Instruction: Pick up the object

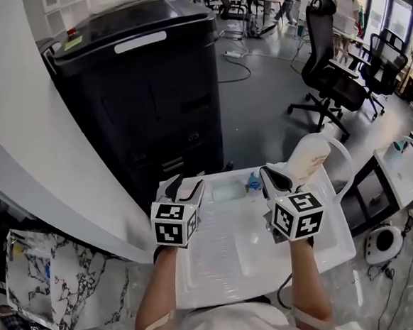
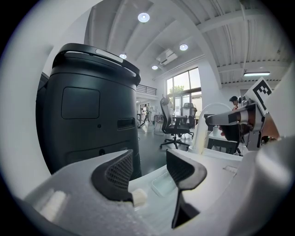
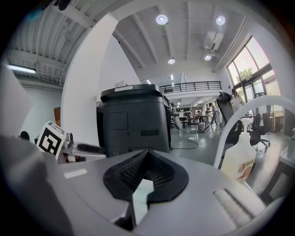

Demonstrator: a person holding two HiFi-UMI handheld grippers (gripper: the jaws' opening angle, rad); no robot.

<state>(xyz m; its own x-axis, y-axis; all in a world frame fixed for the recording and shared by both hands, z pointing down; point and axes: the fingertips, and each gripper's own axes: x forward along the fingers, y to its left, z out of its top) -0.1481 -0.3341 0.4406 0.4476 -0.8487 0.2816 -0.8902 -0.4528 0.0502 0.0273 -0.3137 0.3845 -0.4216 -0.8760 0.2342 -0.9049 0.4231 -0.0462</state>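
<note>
left gripper [image 1: 185,187]: pads apart, nothing between, over white tray [image 1: 221,266]. right gripper [image 1: 275,177]: closed pad to pad, empty. white bottle [image 1: 309,158] standing at tray's far right, just beyond right gripper, not gripped by either of the 2.

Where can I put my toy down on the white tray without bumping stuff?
The near half of the white tray is bare, between the left gripper and right gripper and down to its front edge. The far edge is crowded: a clear dish, a small blue thing, and the bottle at the far right.
</note>
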